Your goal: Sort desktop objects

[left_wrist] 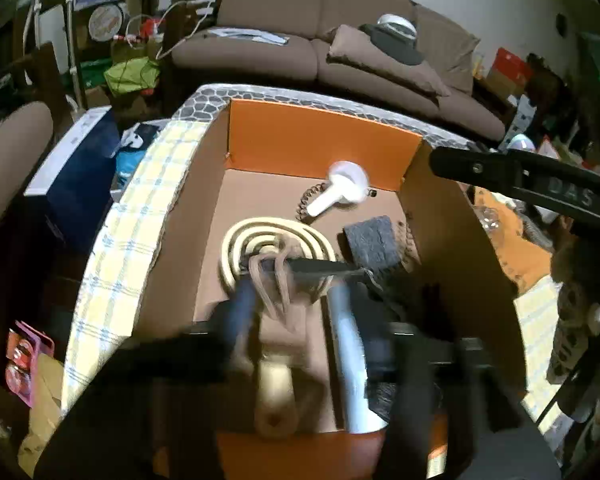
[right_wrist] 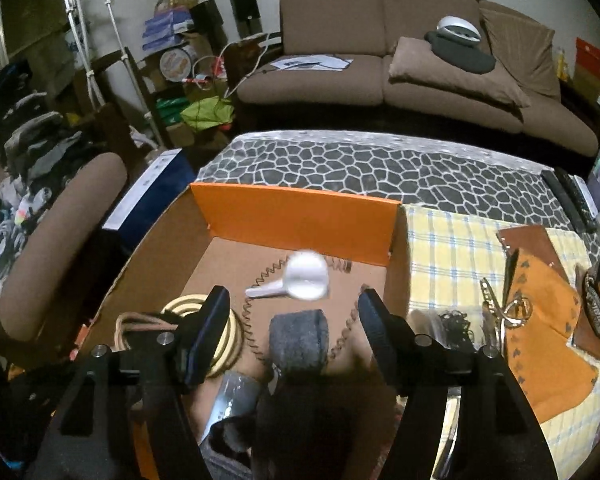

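Note:
An open cardboard box (left_wrist: pixel 320 148) with an orange inner flap sits on the table. In it lie a white hand-held fan (left_wrist: pixel 342 190), a cream coiled cord (left_wrist: pixel 268 248), a grey felt pad (left_wrist: pixel 374 242), a brown spiral cord (left_wrist: pixel 306 204) and a white tube (left_wrist: pixel 350 344). My left gripper (left_wrist: pixel 292 292) hangs over the box, blurred, fingers apart around brown leather straps (left_wrist: pixel 278 288) of a tan object (left_wrist: pixel 276 392). My right gripper (right_wrist: pixel 294 312) is open and empty above the box (right_wrist: pixel 296 216), over the felt pad (right_wrist: pixel 300 340), near the fan (right_wrist: pixel 304 276).
Right of the box, on a yellow checked cloth (right_wrist: pixel 452 248), lie an orange leather pouch (right_wrist: pixel 548 320), a gold clip (right_wrist: pixel 512 312), a black hair tie (right_wrist: pixel 454 324) and a brown notebook (right_wrist: pixel 528 240). A brown sofa (right_wrist: pixel 400 60) stands behind; an armchair (right_wrist: pixel 56 240) at left.

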Tool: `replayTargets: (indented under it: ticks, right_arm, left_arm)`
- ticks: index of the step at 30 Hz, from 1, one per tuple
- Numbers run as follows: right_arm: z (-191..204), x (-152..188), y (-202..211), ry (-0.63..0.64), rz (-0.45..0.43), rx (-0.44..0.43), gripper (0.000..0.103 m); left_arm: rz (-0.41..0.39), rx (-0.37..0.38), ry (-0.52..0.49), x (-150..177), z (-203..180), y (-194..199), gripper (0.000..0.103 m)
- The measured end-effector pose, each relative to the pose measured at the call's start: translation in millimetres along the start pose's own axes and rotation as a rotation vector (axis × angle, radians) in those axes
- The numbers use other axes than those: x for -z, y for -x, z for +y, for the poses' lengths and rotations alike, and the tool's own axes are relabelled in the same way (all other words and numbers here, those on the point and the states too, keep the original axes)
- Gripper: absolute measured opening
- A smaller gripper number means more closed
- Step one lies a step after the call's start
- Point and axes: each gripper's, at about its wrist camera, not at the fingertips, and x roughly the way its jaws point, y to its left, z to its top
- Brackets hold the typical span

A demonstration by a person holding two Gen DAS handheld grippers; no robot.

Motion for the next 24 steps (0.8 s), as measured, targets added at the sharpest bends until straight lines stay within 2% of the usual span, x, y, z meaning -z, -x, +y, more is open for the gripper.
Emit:
replayTargets:
  ticks: [4, 9, 14, 18, 20, 24]
  right_arm:
    - [-5, 5, 14, -0.02, -0.007, -0.017, 0.069]
    - [-13, 14, 33, -0.025, -0.003, -0.01, 0.069]
    - [-22, 25, 53, -0.021, 0.002, 0.003, 0.069]
    - [-35, 37, 73, -0.042, -0.007, 0.013, 0.073]
    - [-44, 46, 81, -0.064, -0.005, 0.015, 0.076]
    - [-63, 63, 90, -0.097, 0.004, 0.051, 0.077]
  left_arm:
    - [-0.038, 0.034, 0.007, -2, 1, 15, 0.061]
    - [-0.088, 0.063, 0.065, -6, 15, 37, 0.062]
    - [-0.076, 0.078, 0.096, -5, 22, 37, 0.062]
    - [-0.067, 0.073, 0.052, -2, 8, 35, 0.062]
    - [-0.068, 0.063, 0.022, 1, -2, 36, 0.071]
    - [-0.071, 0.09, -0.035, 11, -26, 41, 0.075]
